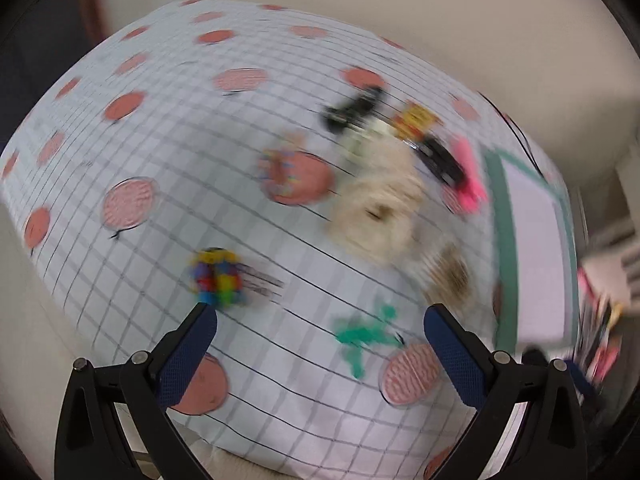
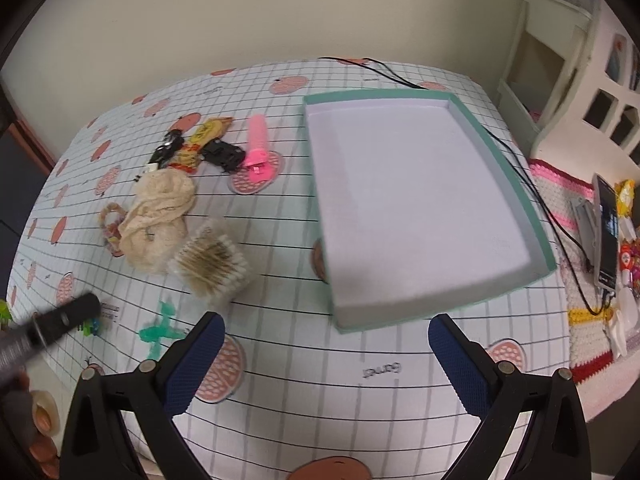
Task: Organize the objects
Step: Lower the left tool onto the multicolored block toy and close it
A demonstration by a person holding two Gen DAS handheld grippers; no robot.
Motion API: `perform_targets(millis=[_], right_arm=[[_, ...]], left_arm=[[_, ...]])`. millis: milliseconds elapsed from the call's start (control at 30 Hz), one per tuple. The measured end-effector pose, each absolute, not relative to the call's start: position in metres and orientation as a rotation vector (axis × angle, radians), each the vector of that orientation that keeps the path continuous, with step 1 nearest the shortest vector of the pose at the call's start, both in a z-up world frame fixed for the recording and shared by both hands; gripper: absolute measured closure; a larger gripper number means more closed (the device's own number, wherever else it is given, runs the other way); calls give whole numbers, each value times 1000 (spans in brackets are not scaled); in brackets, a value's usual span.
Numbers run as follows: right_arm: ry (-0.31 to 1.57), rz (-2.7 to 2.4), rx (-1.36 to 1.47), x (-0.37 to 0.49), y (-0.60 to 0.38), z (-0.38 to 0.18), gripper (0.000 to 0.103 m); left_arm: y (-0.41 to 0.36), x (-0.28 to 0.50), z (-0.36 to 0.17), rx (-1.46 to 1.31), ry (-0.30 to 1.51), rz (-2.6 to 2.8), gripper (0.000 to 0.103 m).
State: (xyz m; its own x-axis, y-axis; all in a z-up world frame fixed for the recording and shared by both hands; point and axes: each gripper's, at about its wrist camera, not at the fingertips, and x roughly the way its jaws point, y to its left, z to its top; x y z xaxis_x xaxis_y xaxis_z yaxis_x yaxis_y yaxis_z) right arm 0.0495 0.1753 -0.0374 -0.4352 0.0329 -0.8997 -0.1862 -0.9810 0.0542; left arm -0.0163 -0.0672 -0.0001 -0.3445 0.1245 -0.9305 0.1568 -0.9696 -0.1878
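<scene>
Nearest the cameras, both grippers hung above the table with their blue-padded tongs spread apart and nothing between them. The left gripper point(image 1: 320, 316) pointed over the scattered items, probably about to pick one; its view was smeared by motion blur. The right gripper point(image 2: 326, 326) faced the near edge of the green-rimmed tray point(image 2: 516, 184), which lay empty on the right side of the table, likely the place meant for the objects.

Just beyond the left tongs lay a green toy figure point(image 1: 362, 336) and a multicoloured ball point(image 1: 218, 278). Farther off sat a pack of cotton swabs point(image 2: 212, 264), touching a cream cloth bundle point(image 2: 158, 216), then a pink comb-like item point(image 2: 258, 144), black clips point(image 2: 222, 154) and a yellow wrapper point(image 2: 200, 140) bunched together.

The tablecloth point(image 2: 360, 380) was pale, gridded and printed with peach shapes. A black cable point(image 2: 532, 188) trailed behind the tray. A cream wall point(image 2: 240, 8) stood behind, with a white shelf unit point(image 2: 560, 80) to the right.
</scene>
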Motion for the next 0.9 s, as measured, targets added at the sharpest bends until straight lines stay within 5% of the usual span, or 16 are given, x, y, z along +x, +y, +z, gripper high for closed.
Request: perform_targets(millis=[300,900], right_arm=[[201,2582,-1695,33,132,-53,0],[134,2566,-1988,11,61,-102,0]], left_arm=[[-133,-33,-8,1704,613,-2407,0],[-174,-35,-59,1872,527,-2372,0]])
